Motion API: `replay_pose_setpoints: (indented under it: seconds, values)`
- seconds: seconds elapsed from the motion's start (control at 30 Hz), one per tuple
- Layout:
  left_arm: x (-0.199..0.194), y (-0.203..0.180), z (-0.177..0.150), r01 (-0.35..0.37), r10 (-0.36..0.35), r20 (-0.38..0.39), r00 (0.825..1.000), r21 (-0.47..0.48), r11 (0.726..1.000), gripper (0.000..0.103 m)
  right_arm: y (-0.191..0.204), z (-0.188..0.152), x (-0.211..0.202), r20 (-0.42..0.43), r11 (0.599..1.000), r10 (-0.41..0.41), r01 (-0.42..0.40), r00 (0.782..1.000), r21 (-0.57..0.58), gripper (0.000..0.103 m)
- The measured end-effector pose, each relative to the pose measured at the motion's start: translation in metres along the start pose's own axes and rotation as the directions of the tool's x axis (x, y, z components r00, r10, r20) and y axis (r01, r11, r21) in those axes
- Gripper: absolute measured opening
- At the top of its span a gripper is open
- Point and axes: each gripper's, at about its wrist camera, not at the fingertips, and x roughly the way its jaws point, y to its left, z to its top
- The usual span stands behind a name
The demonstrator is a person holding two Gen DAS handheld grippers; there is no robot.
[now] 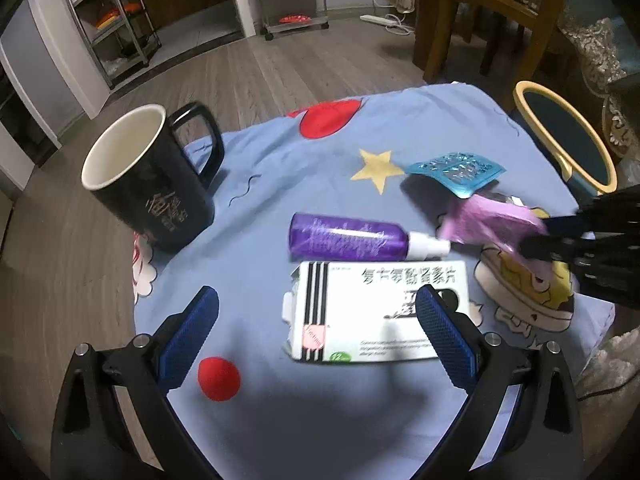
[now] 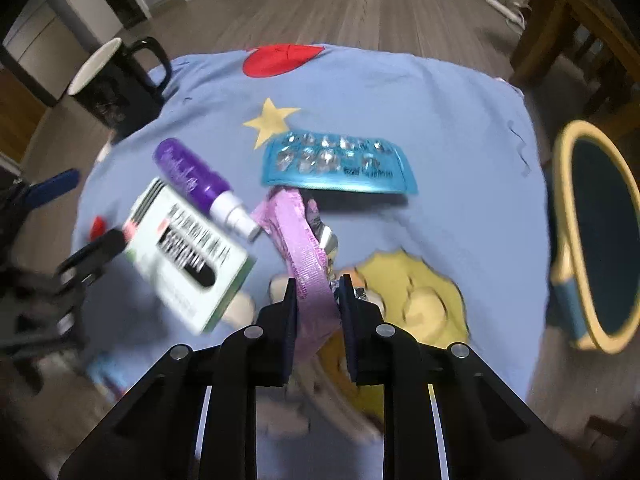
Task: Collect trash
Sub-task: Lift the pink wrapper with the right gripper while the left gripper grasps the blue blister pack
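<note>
My right gripper [image 2: 317, 284] is shut on a crumpled pink wrapper [image 2: 304, 248] with foil lining, held just above the blue cloth; it also shows in the left wrist view [image 1: 492, 228]. A blue blister pack [image 2: 336, 164] lies just beyond it, also seen in the left wrist view [image 1: 456, 170]. A white medicine box [image 1: 376, 312] lies between the fingers of my open left gripper [image 1: 316, 304]. A purple spray bottle [image 1: 352, 236] lies just behind the box. A yellow-rimmed bin [image 2: 596, 236] stands right of the table.
A black mug [image 1: 148, 184] stands at the table's left. The table wears a blue cartoon cloth [image 1: 280, 152] with a red dot [image 1: 218, 378] near my left fingers. A wooden chair [image 1: 484, 20] and metal shelves [image 1: 108, 20] stand on the floor beyond.
</note>
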Motion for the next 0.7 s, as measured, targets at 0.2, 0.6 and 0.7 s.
replay_pose_setpoints:
  seconds: [0.2, 0.6, 0.7]
  values:
    - [-0.002, -0.029, 0.014, 0.049, -0.053, 0.048, 0.997, 0.075, 0.996, 0.097, -0.030, -0.022, -0.054, 0.029, 1.000, -0.010, 0.011, 1.000, -0.010, 0.021]
    - [0.024, -0.093, 0.053, 0.155, -0.169, 0.056, 0.984, 0.200, 0.968, 0.097, -0.091, -0.014, -0.078, 0.197, 0.969, 0.070, -0.114, 0.978, 0.219, 0.021]
    - [0.047, -0.112, 0.060, 0.160, -0.171, 0.023, 0.985, 0.248, 0.955, 0.097, -0.110, -0.008, -0.076, 0.205, 0.957, 0.048, -0.104, 0.978, 0.272, 0.021]
